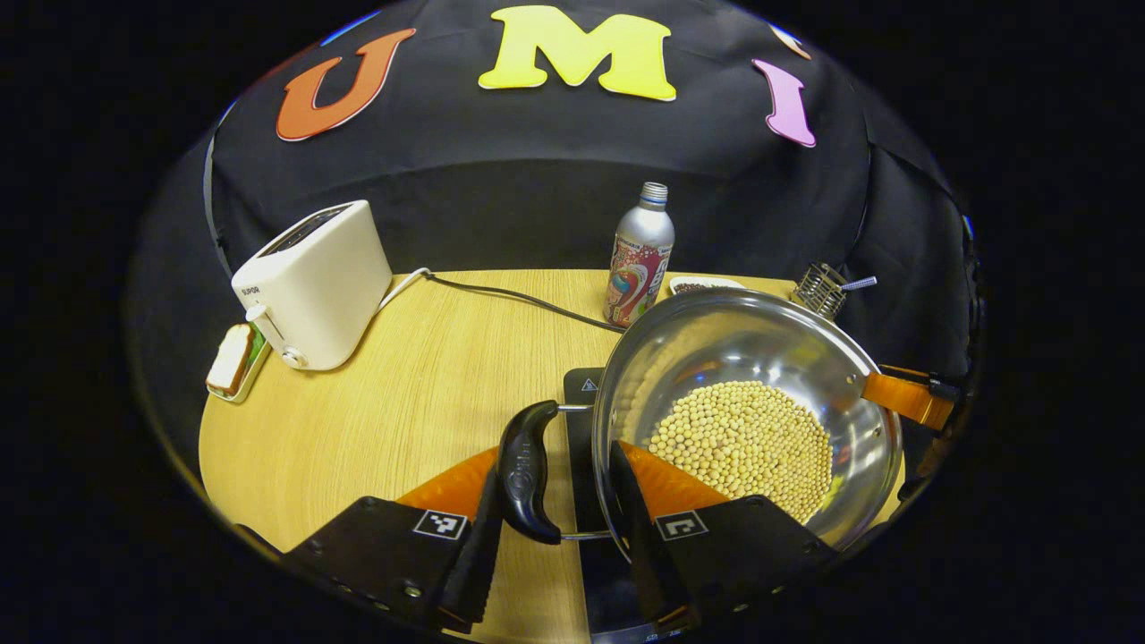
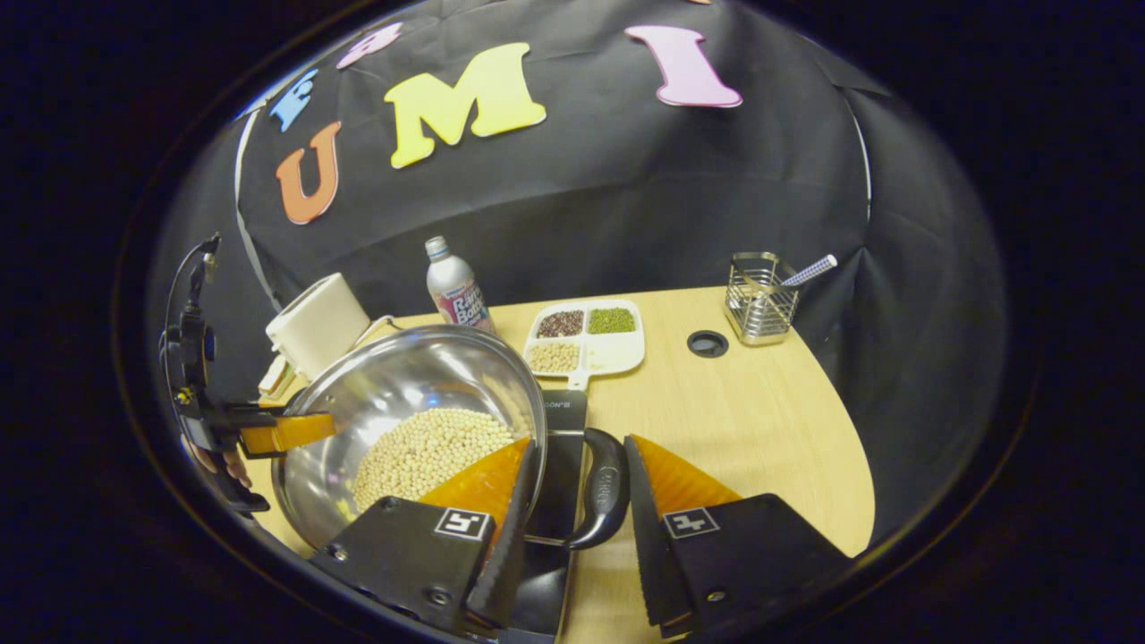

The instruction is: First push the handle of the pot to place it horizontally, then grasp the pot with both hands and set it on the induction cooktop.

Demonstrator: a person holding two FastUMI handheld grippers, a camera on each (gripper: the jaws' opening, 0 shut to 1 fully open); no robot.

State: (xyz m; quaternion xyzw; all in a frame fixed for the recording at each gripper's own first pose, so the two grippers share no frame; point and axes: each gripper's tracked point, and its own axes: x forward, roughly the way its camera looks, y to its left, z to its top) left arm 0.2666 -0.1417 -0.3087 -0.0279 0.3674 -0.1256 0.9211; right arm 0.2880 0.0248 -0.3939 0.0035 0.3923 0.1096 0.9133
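Both claws are reaching in level from opposite sides, the left claw (image 1: pixel 555 501) and right claw (image 2: pixel 577 501) each parted, straddling a black handle (image 1: pixel 528 483) of the pot (image 1: pixel 747 411), not pressing it.

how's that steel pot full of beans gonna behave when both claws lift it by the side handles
The pot is probably heavy for its size, given the layer of beans. The loose beans would likely slide if it tilts, shifting the weight. Its polished steel looks stiff, but the thin black handle may pivot.
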